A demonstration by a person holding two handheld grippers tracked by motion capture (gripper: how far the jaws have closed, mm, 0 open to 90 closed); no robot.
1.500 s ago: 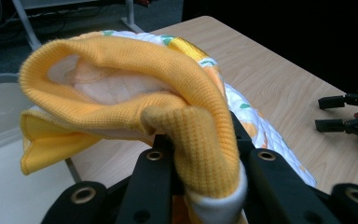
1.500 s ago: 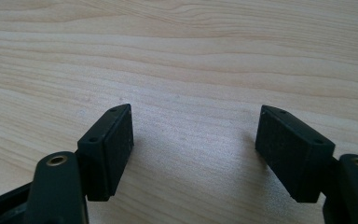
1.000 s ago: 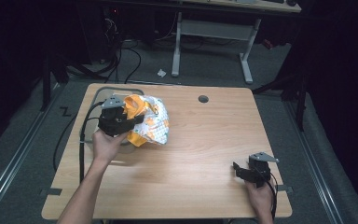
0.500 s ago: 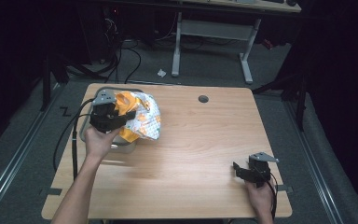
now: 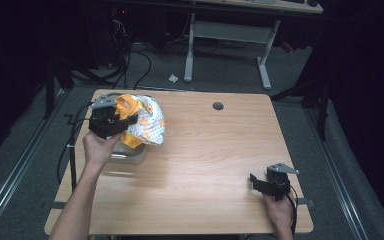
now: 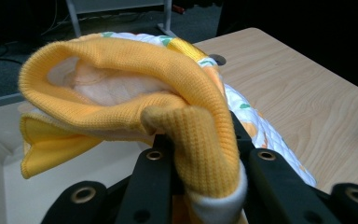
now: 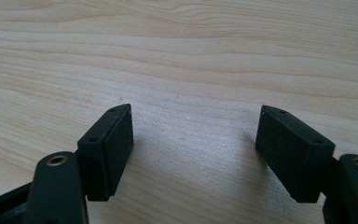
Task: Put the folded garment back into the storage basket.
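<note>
Wooden table [image 5: 205,165], left gripper [image 5: 111,120] fingers clenched on orange garment [image 5: 142,125] (right gripper [image 5: 270,186] fingers released).

Left gripper [image 5: 122,122] clamped; right gripper [image 7: 193,149] seemingly resting, agape.

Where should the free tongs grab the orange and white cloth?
Probably the loose white printed part of the cloth, coming from the open table side. It hangs free there, while the left tongs already pinch the thick orange ribbed edge over the grey bin.
</note>
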